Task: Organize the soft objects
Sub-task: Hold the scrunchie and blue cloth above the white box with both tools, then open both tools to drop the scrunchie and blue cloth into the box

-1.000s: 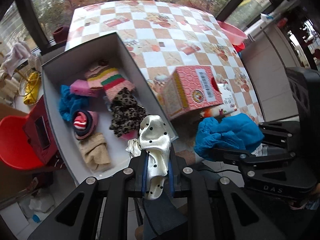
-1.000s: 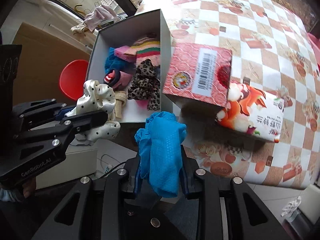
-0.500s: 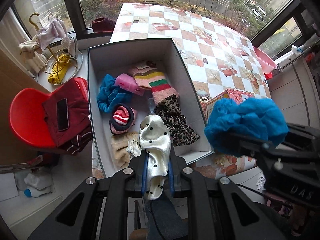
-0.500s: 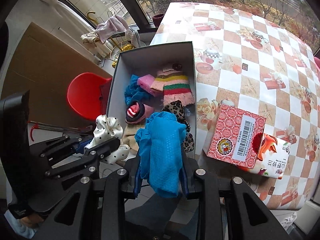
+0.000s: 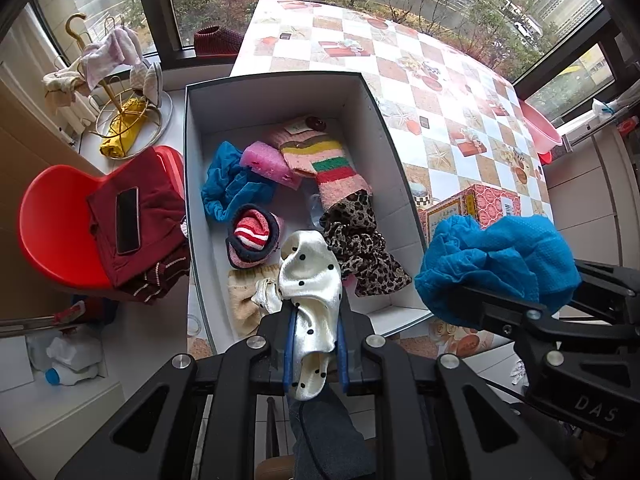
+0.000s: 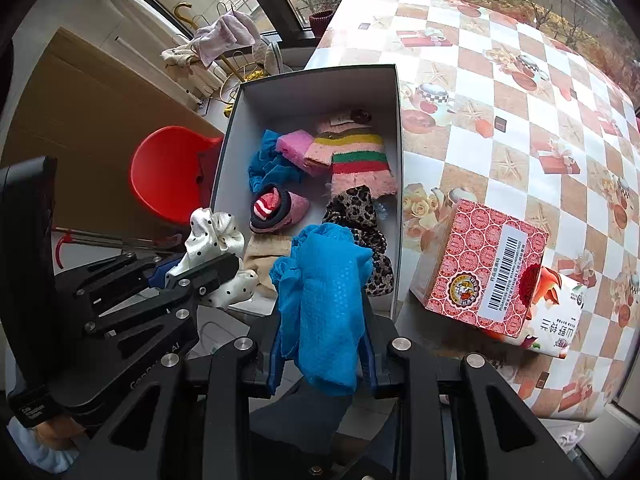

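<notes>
My left gripper [image 5: 314,316] is shut on a white satin scrunchie with black dots [image 5: 312,280], held above the near end of the white box [image 5: 280,92]. My right gripper [image 6: 322,300] is shut on a crumpled blue cloth [image 6: 324,280], hanging over the box's near right corner. In the right wrist view the scrunchie [image 6: 212,236] and left gripper [image 6: 188,276] show at the left. The blue cloth [image 5: 496,264] appears at the right of the left wrist view. Inside the box [image 6: 312,88] lie a striped sock [image 5: 324,160], a leopard scrunchie [image 5: 360,248], a pink sponge [image 5: 268,160], a blue scrunchie [image 5: 224,192] and a rolled sock [image 5: 252,236].
The box sits at the edge of a table with a checked cloth [image 6: 500,80]. A red patterned carton [image 6: 480,264] lies on a snack packet [image 6: 556,320] to the right. Left of the table stand a red chair [image 5: 52,224] with a dark red garment and a phone [image 5: 128,220], and a wire rack [image 5: 120,120].
Both grippers have swung left from beside the red carton to above the box's near end, carrying the scrunchie and the blue cloth. Most of the move came in the first half second.
</notes>
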The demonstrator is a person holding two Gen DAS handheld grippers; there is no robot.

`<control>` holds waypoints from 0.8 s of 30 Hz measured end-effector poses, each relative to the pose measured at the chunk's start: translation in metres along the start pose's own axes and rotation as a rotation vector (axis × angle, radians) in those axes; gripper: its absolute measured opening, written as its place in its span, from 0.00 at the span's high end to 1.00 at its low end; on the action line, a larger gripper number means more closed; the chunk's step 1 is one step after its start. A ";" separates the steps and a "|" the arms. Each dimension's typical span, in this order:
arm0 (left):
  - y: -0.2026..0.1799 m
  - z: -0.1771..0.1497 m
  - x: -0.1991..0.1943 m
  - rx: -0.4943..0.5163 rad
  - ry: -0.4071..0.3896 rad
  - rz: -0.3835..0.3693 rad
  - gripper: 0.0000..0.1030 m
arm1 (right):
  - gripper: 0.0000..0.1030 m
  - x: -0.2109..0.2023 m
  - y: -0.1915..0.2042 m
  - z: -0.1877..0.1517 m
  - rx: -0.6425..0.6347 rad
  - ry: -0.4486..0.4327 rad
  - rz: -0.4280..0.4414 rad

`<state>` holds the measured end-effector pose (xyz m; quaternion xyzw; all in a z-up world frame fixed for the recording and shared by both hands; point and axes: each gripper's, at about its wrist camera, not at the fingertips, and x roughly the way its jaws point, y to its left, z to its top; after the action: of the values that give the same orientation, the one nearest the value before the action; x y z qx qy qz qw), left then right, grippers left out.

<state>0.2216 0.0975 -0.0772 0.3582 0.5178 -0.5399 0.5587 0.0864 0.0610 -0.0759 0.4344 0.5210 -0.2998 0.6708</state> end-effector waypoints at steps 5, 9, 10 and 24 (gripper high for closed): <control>0.001 0.002 0.003 0.001 0.009 -0.001 0.83 | 0.69 0.000 0.000 0.001 0.000 0.002 0.000; 0.001 0.003 0.004 0.000 0.012 -0.001 0.83 | 0.69 0.001 -0.001 0.002 0.000 0.003 0.000; 0.001 0.004 0.005 0.000 0.014 -0.001 0.83 | 0.69 0.002 -0.001 0.002 0.000 0.005 -0.001; 0.013 0.016 0.019 -0.028 0.015 0.039 0.14 | 0.09 0.016 0.010 0.041 -0.027 0.009 0.006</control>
<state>0.2349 0.0794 -0.0940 0.3643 0.5224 -0.5189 0.5702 0.1177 0.0296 -0.0851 0.4280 0.5270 -0.2887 0.6751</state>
